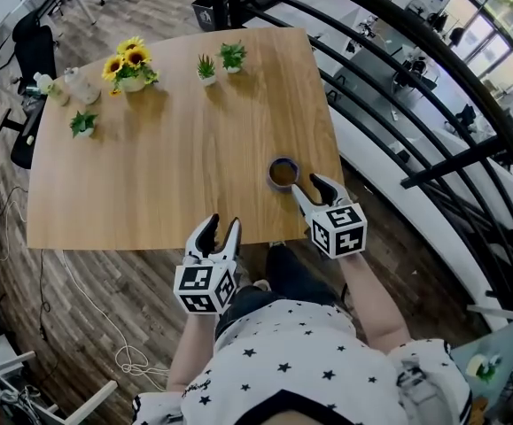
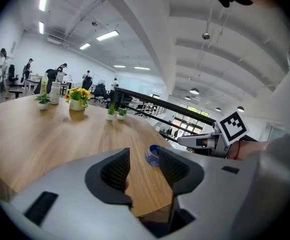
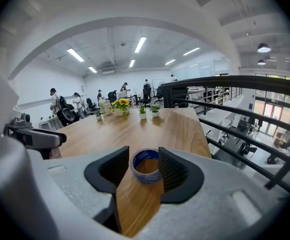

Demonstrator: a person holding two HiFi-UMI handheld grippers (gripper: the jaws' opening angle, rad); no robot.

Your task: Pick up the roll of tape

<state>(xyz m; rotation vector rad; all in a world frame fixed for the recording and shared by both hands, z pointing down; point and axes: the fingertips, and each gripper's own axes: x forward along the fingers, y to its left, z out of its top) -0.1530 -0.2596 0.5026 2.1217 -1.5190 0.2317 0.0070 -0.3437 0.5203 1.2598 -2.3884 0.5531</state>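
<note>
A roll of tape (image 1: 283, 173) with a blue printed side lies flat on the wooden table (image 1: 176, 149), near its front right corner. My right gripper (image 1: 310, 185) is open just short of the roll; in the right gripper view the roll of tape (image 3: 146, 165) sits just beyond the open jaw tips, not between them. My left gripper (image 1: 218, 230) is open at the table's front edge, with nothing in it. In the left gripper view the roll of tape (image 2: 153, 155) shows ahead and to the right, past the open jaws.
At the table's far side stand a sunflower pot (image 1: 130, 67), two small green plants (image 1: 219, 61), another small plant (image 1: 83, 124) and bottles (image 1: 70, 86). A black railing (image 1: 398, 96) runs along the right. Cables (image 1: 132, 357) lie on the floor at the left.
</note>
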